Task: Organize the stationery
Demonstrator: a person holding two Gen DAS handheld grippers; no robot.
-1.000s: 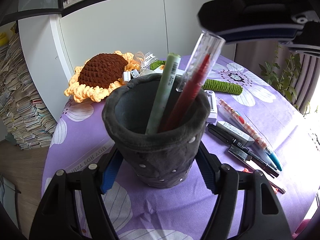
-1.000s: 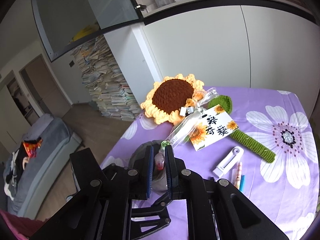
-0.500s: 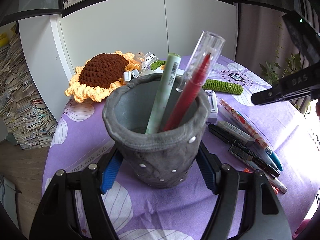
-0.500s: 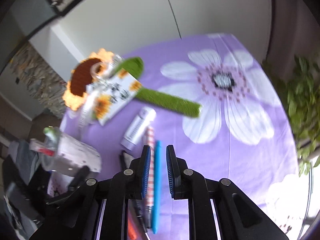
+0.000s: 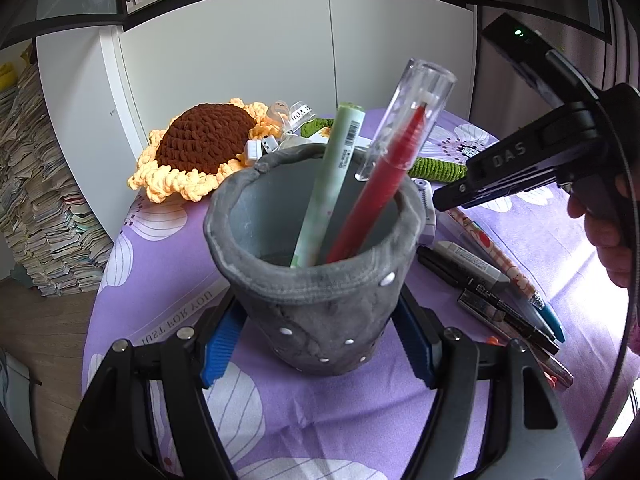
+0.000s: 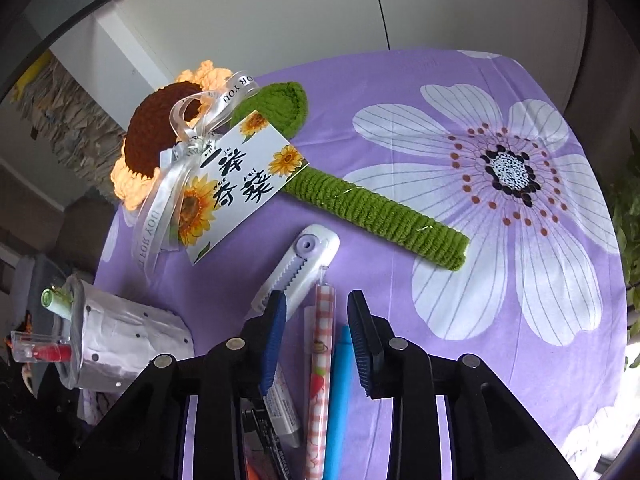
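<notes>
Purple floral tablecloth (image 6: 400,80) under everything. Grey pen holder (image 5: 320,304) clamped upright in left gripper (image 5: 318,344) — green pen (image 5: 332,184), red pen (image 5: 380,196) inside. Right gripper (image 6: 316,336) opening, straddling checked pen (image 6: 320,360) and blue pen (image 6: 339,380) — no contact.

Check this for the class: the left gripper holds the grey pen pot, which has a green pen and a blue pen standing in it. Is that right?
Not quite. The left gripper does hold the grey pen pot, and the green pen stands in it, but the second pen is a red pen, not blue, as the left wrist view shows.
</notes>
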